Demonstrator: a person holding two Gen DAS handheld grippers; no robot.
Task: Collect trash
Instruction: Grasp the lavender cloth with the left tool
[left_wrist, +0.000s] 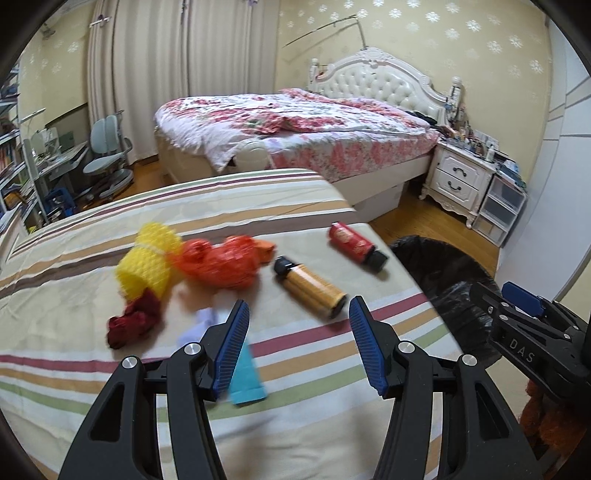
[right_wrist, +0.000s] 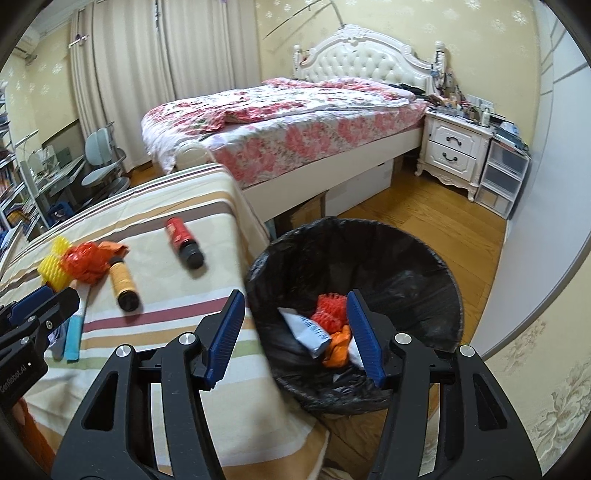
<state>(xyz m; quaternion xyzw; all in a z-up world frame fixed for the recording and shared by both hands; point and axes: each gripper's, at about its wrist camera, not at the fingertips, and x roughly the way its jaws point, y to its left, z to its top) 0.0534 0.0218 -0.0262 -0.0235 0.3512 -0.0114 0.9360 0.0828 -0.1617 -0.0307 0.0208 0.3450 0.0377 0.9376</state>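
Note:
Trash lies on a striped cloth table (left_wrist: 110, 369): a gold bottle (left_wrist: 310, 290), a red bottle (left_wrist: 354, 245), an orange bag (left_wrist: 221, 264), yellow foam netting (left_wrist: 149, 266), a dark red wad (left_wrist: 133, 323) and a teal tube (left_wrist: 245, 373). My left gripper (left_wrist: 297, 347) is open and empty above the table, just short of the gold bottle. My right gripper (right_wrist: 293, 332) is open and empty over the black-lined bin (right_wrist: 406, 266), which holds red netting (right_wrist: 328, 310), a white packet and orange scraps.
The bin stands on the wood floor off the table's right edge (right_wrist: 243, 229). A floral bed (right_wrist: 295, 125), a white nightstand (right_wrist: 450, 151) and plastic drawers (right_wrist: 502, 181) are beyond. A desk and chair (left_wrist: 107, 162) are at far left.

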